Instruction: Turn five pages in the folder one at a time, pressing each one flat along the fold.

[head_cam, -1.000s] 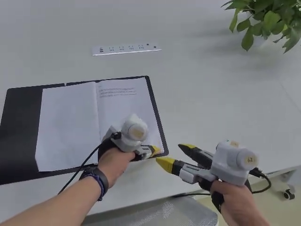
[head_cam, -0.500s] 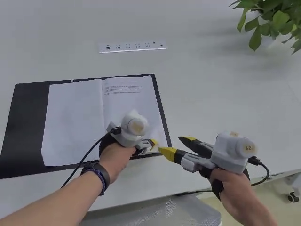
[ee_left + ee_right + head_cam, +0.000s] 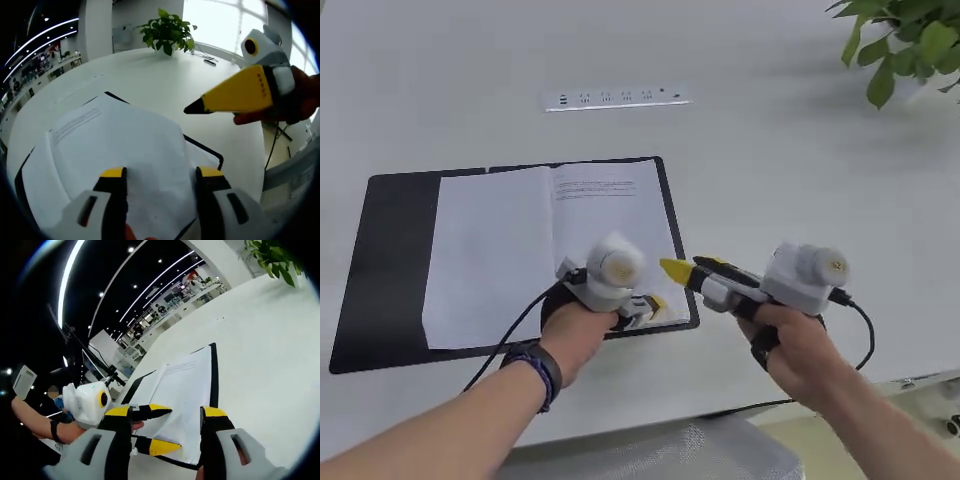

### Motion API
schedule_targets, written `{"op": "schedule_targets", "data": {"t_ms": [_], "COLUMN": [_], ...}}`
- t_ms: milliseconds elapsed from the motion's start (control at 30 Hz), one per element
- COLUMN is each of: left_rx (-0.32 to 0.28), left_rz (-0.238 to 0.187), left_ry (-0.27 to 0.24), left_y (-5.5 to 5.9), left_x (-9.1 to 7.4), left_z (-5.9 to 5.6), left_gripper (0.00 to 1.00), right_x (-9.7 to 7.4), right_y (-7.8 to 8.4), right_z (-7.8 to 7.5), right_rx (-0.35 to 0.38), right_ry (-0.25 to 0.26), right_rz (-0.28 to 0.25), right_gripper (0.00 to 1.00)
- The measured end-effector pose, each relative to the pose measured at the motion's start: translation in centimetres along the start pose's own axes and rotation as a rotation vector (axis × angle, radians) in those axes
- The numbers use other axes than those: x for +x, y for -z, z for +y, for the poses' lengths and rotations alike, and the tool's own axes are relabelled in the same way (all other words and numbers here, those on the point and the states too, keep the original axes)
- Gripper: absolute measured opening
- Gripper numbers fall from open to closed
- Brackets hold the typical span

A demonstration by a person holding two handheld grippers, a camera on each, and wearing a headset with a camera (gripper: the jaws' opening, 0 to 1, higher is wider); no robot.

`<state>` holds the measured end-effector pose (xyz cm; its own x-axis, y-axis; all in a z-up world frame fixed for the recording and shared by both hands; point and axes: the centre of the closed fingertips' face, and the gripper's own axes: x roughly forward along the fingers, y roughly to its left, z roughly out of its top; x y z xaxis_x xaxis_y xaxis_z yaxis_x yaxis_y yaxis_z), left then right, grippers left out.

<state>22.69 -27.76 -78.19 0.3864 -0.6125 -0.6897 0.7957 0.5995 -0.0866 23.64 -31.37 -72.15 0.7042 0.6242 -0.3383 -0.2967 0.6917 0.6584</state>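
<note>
Folder open on the table, both grippers at its lower-right corner

Folder (image 3: pixel 380 290) lies flat on the white table (image 3: pixel 770 150), left of centre in the head view. Left gripper (image 3: pixel 653 308), jaws spread, straddles the right-hand page (image 3: pixel 610 215) at its lower corner, probably to pinch it. Right gripper (image 3: pixel 688 266), jaws also apart, hovers just beside.

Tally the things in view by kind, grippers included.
Folder: 1
Power strip: 1
Plant: 1
Grippers: 2, left gripper and right gripper
Total: 5
</note>
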Motion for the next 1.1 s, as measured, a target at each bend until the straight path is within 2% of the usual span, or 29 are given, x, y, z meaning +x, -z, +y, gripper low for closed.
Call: {"op": "schedule_targets", "data": {"t_ms": [133, 500, 600, 733, 1000, 1100], "left_rx": [-0.004, -0.015, -0.010, -0.004, -0.021, -0.068], "left_rz": [0.000, -0.001, -0.001, 0.006, -0.023, -0.048], "left_ry": [0.006, 0.016, 0.035, 0.050, 0.034, 0.010], "left_y": [0.0, 0.0, 0.0, 0.2, 0.2, 0.3], "left_x": [0.0, -0.1, -0.2, -0.6, -2.5, -3.7], "left_z": [0.1, 0.0, -0.3, -0.6, -0.3, 0.3], "left_gripper": [0.55, 0.56, 0.60, 0.63, 0.66, 0.67], "right_x": [1.3, 2.5, 2.7, 2.7, 2.3, 2.3], "right_y": [0.4, 1.1, 1.7, 1.7, 1.5, 1.6], "right_z": [0.1, -0.2, -0.8, -0.6, -0.1, 0.6], "right_rx": [0.004, 0.020, -0.003, 0.005, 0.002, -0.037], "right_ry": [-0.018, -0.022, 0.003, -0.004, -0.013, -0.022], "right_rz": [0.037, 0.064, 0.092, 0.088, 0.065, 0.068], "right_gripper": [0.53, 0.46, 0.41, 0.32, 0.10, 0.03]}}
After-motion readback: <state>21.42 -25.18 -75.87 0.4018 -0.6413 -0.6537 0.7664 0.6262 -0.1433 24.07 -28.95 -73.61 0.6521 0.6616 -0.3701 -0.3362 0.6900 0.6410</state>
